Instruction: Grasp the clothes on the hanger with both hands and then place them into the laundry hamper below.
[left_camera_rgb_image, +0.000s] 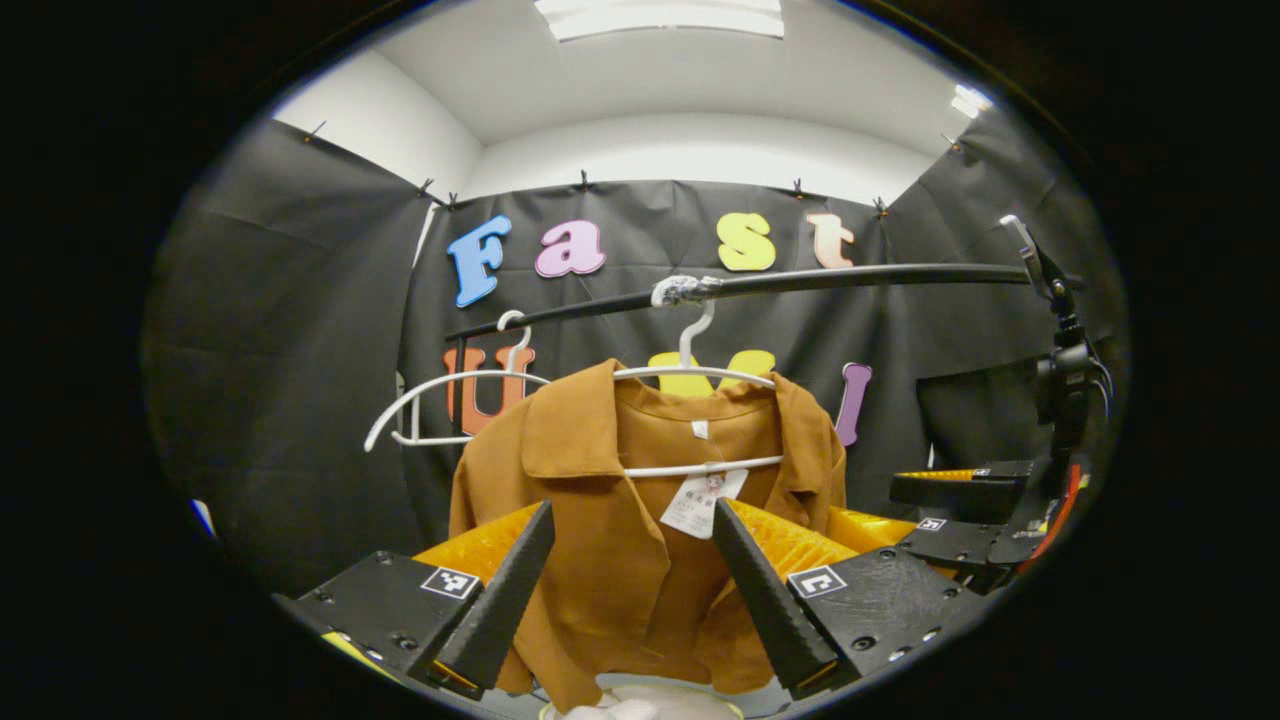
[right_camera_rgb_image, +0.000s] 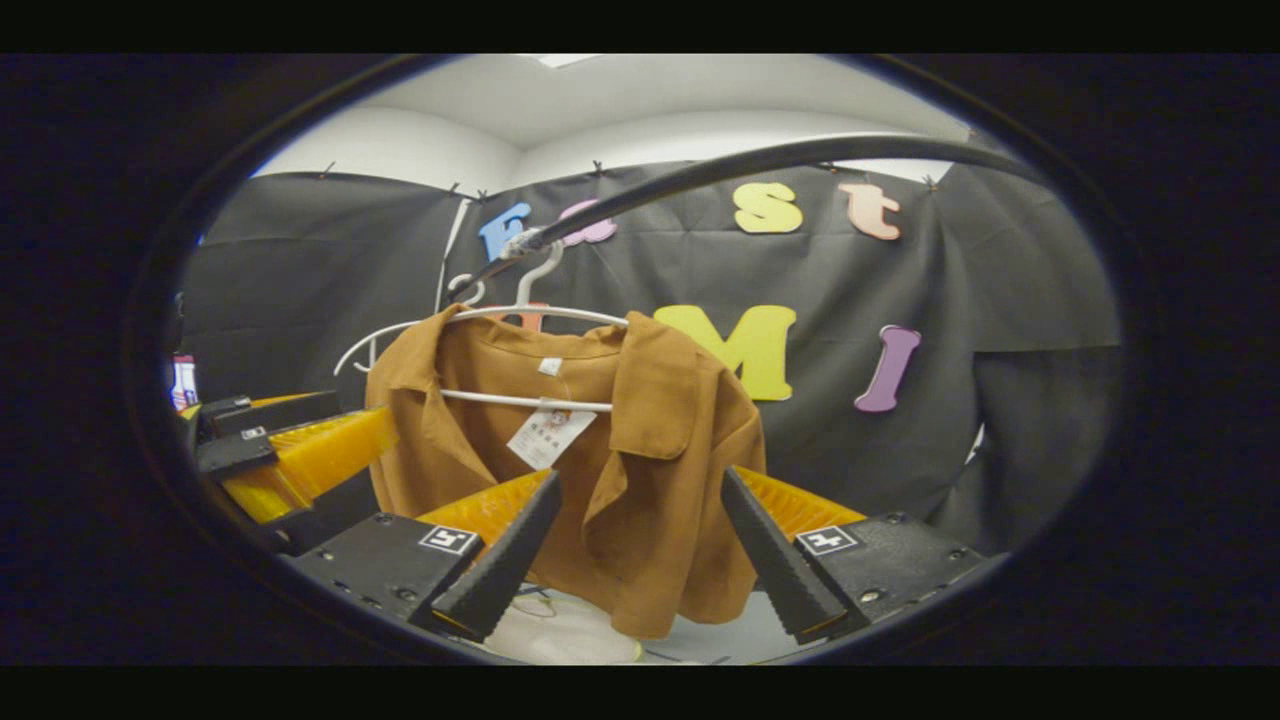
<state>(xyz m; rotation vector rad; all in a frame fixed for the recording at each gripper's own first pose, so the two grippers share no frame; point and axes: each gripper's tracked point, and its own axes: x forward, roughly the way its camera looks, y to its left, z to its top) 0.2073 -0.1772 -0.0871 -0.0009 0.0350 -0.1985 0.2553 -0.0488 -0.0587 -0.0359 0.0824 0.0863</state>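
Brown shirt (left_camera_rgb_image: 610, 520) hangs on a white hanger (left_camera_rgb_image: 690, 375) hooked over the black rail (left_camera_rgb_image: 850, 278), about mid-rail; a paper tag (left_camera_rgb_image: 703, 503) dangles at the open collar. A second, bare white hanger (left_camera_rgb_image: 440, 400) sits on the same rail toward its left end in the left gripper view.

Left gripper (left_camera_rgb_image: 632, 590): jaws spread wide, nothing between them, shirt front directly ahead, not touching. Right gripper (right_camera_rgb_image: 638, 560): also released, jaws apart, facing the shirt's sleeve side, no contact.

Right gripper also shows at the right edge of the left gripper view (left_camera_rgb_image: 960, 520); left gripper at the left edge of the right gripper view (right_camera_rgb_image: 290, 450).

Something white (right_camera_rgb_image: 560, 630) lies below the shirt hem, too cropped to identify
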